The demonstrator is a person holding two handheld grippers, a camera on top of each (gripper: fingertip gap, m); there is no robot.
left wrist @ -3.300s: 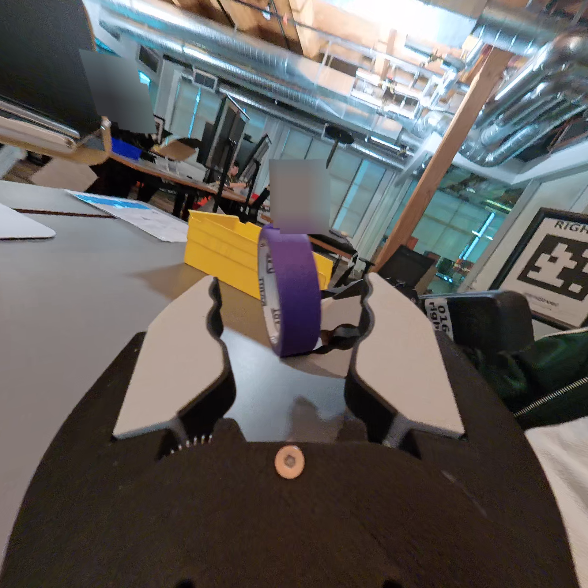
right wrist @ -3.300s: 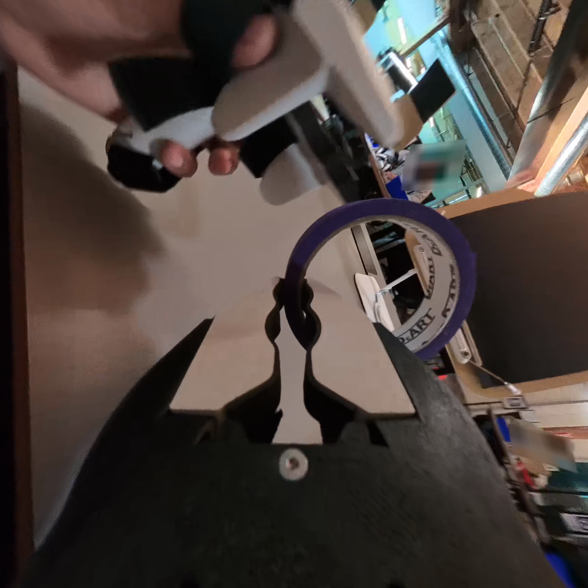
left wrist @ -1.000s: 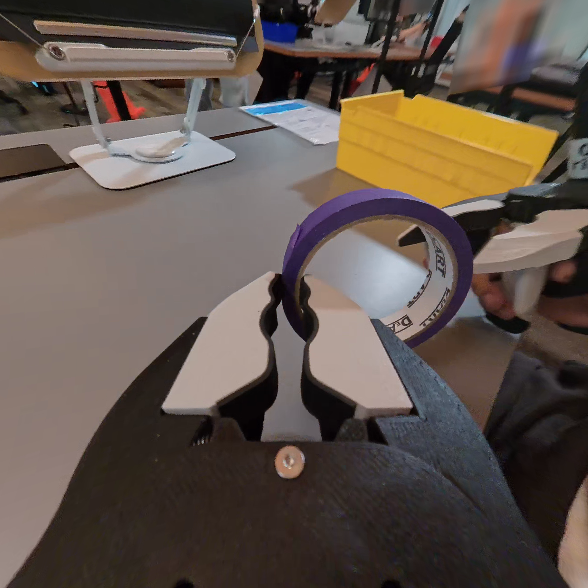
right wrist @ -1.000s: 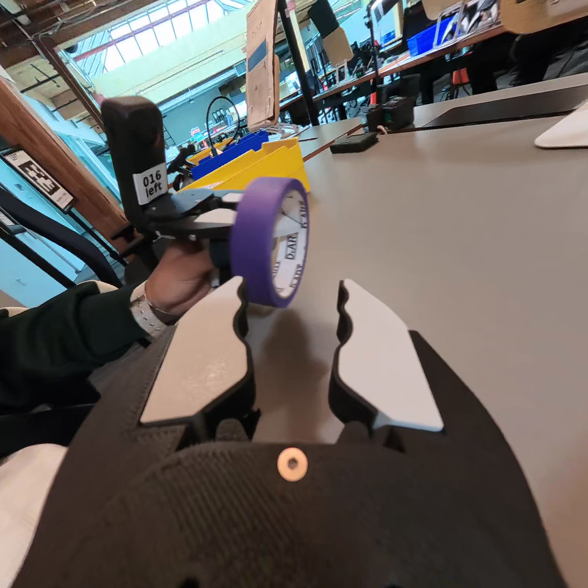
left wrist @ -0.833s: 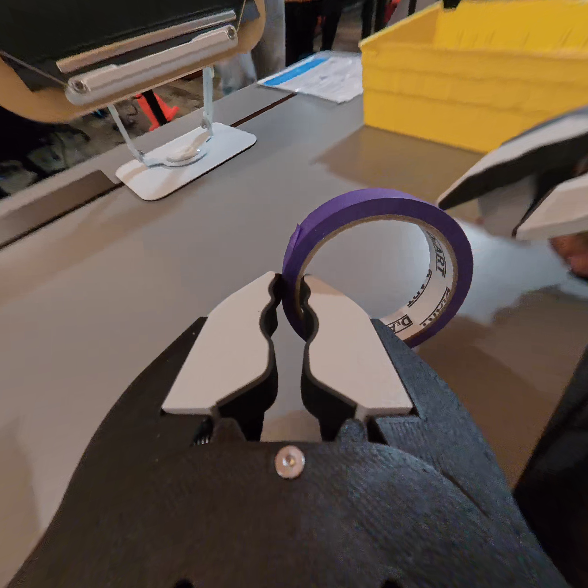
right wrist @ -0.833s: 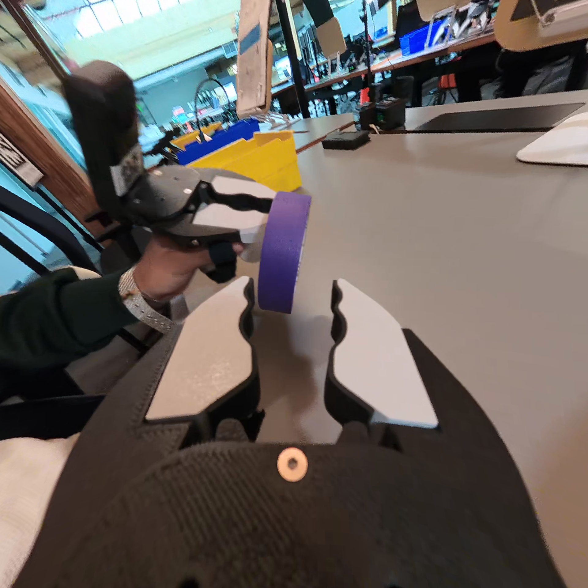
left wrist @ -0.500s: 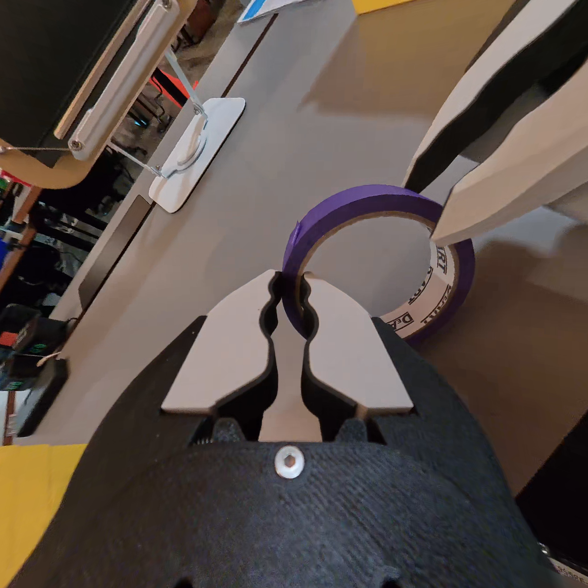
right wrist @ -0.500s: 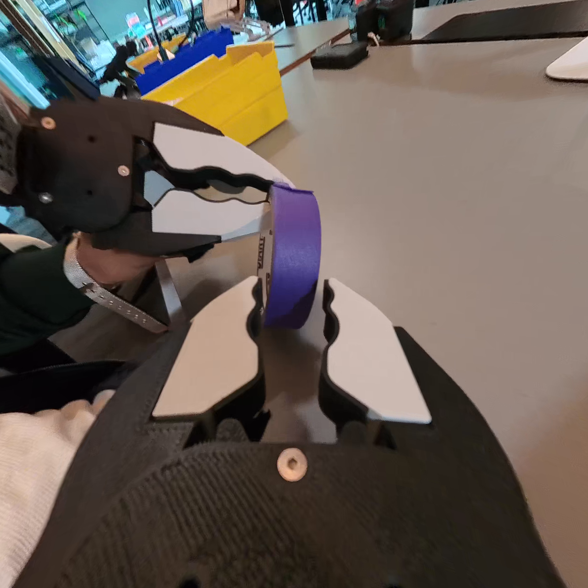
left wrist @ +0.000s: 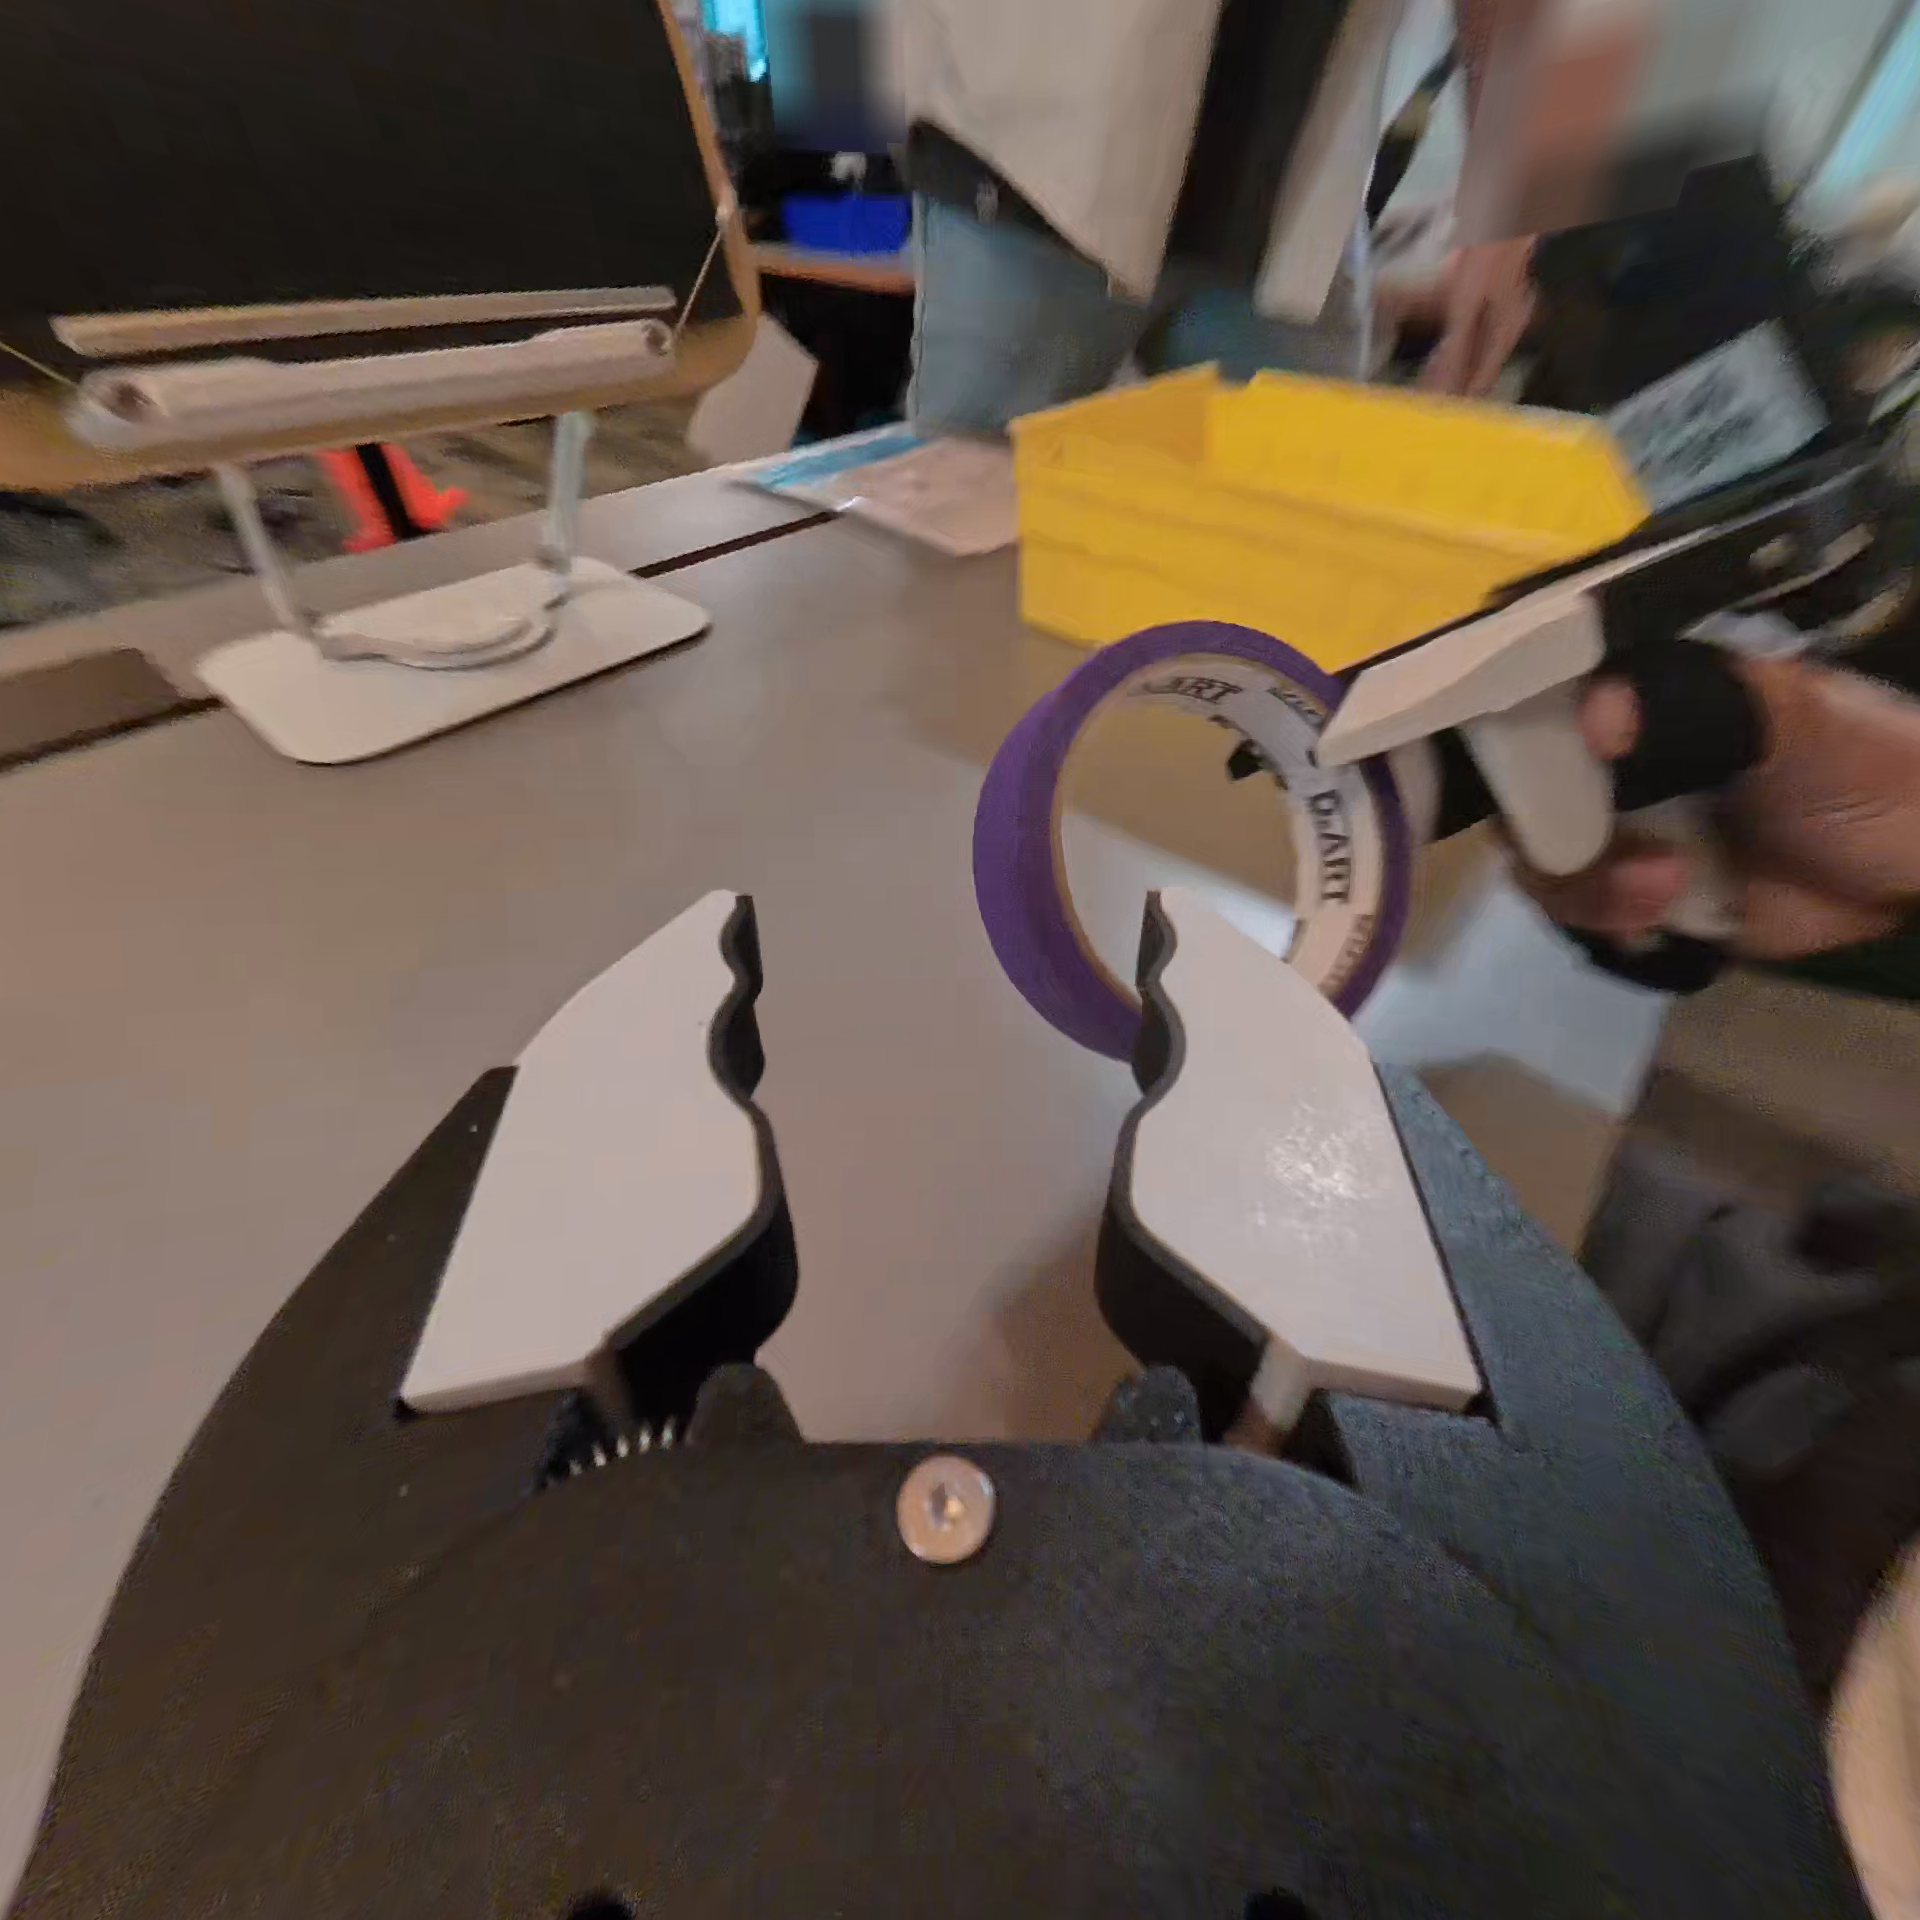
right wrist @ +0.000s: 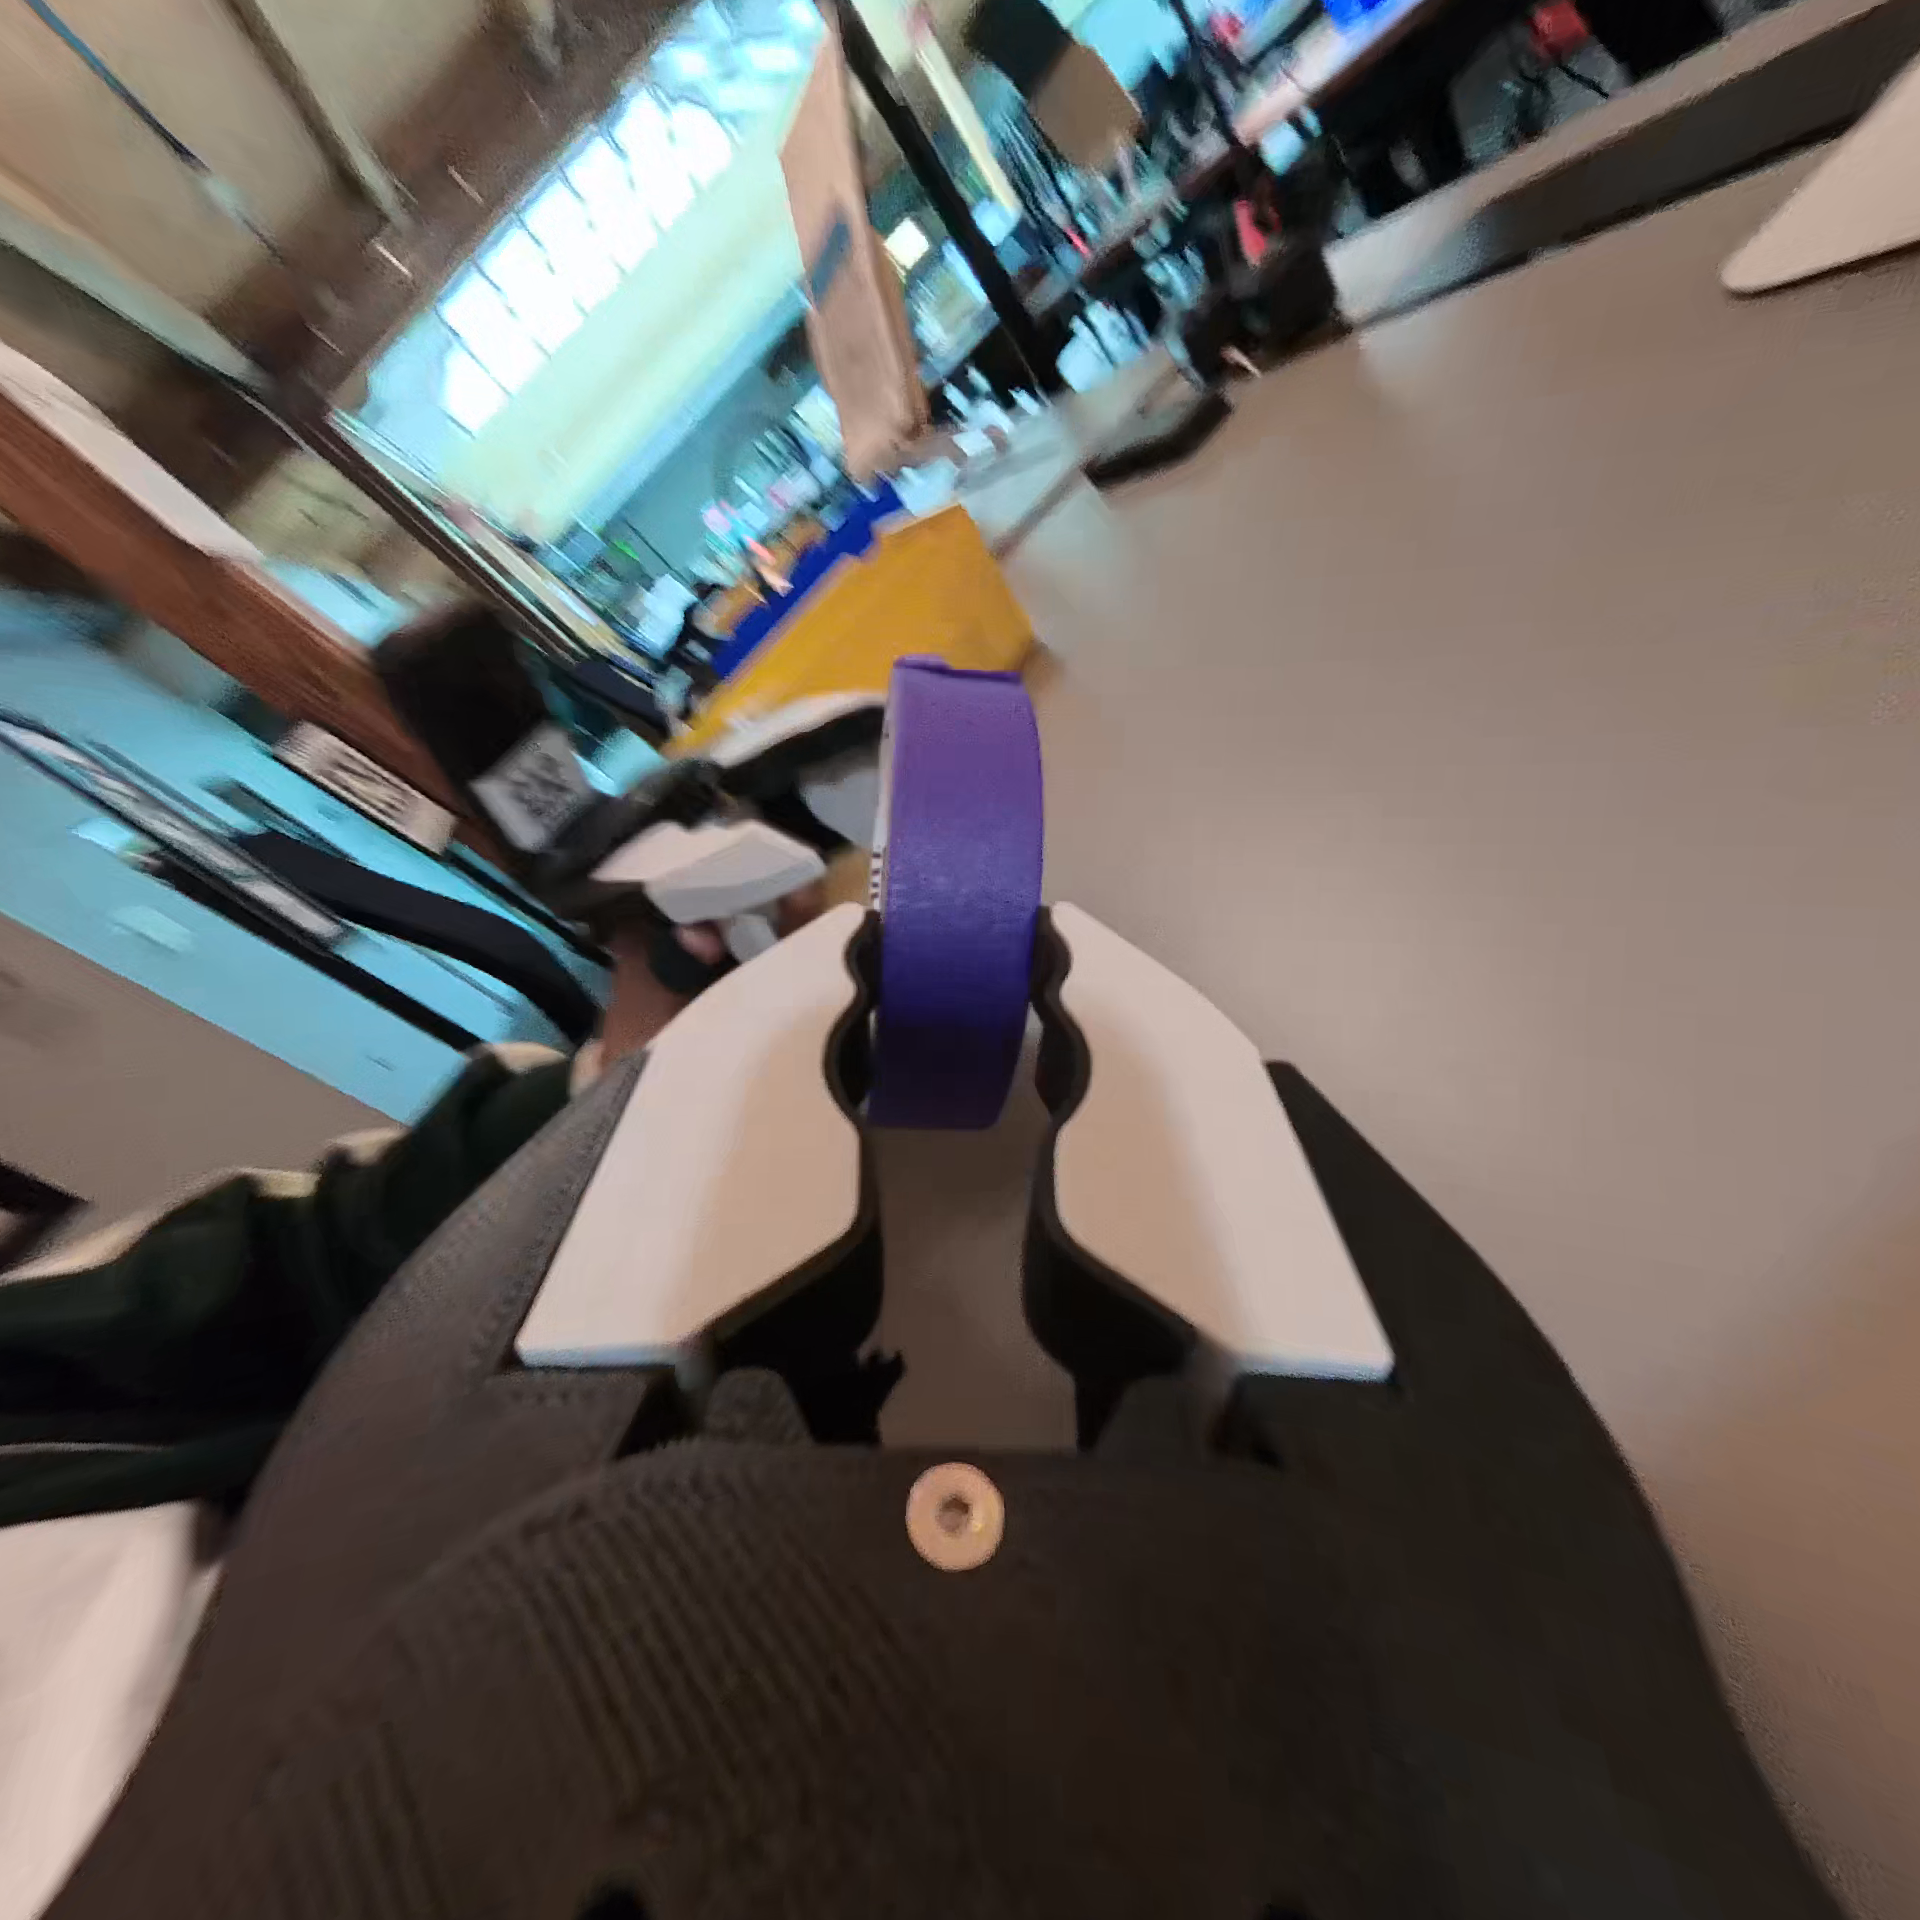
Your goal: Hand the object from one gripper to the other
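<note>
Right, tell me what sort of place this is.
Probably a shared workshop or lab office: a long grey table carrying a yellow parts bin and a monitor on a stand, with more cluttered desks behind.

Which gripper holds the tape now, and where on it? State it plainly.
The right gripper is shut on the purple tape roll, clamping its two flat sides. The left gripper is open and holds nothing.
</note>
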